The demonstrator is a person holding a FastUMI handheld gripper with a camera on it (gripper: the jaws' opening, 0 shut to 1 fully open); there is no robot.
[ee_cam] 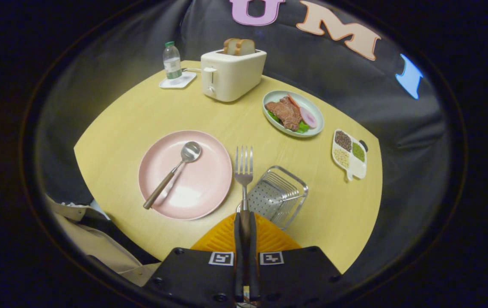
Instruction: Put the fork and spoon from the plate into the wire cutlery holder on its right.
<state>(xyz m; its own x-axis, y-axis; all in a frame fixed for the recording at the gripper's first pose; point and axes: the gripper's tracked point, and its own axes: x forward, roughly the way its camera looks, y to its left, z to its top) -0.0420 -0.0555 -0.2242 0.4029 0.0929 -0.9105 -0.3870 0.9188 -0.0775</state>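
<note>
Fork (244, 171) clamped by its brown handle between the two orange fingers (222, 237) of the gripper (244, 222), which are pressed together on it, its tines pointing ahead toward the toaster. It is held above the pale wooden table (132, 111), over the gap between the pink plate (203, 188) and the wire cutlery holder (279, 194). That holder lies tipped on its side just to the right of the fork, its perforated base showing. Left of the fork, the spoon (173, 173) rests on the pink plate, bowl away from the gripper. Beyond the fork, a cream toaster (232, 72) holds two bread slices (238, 46), with a plastic bottle (172, 61) on a white coaster (178, 81) to its left. Right of the toaster sits a green plate of meat and vegetables (294, 113), and farther right a divided dish of grains (349, 153). A person's beige sleeve (85, 239) shows near the plate's left.
</note>
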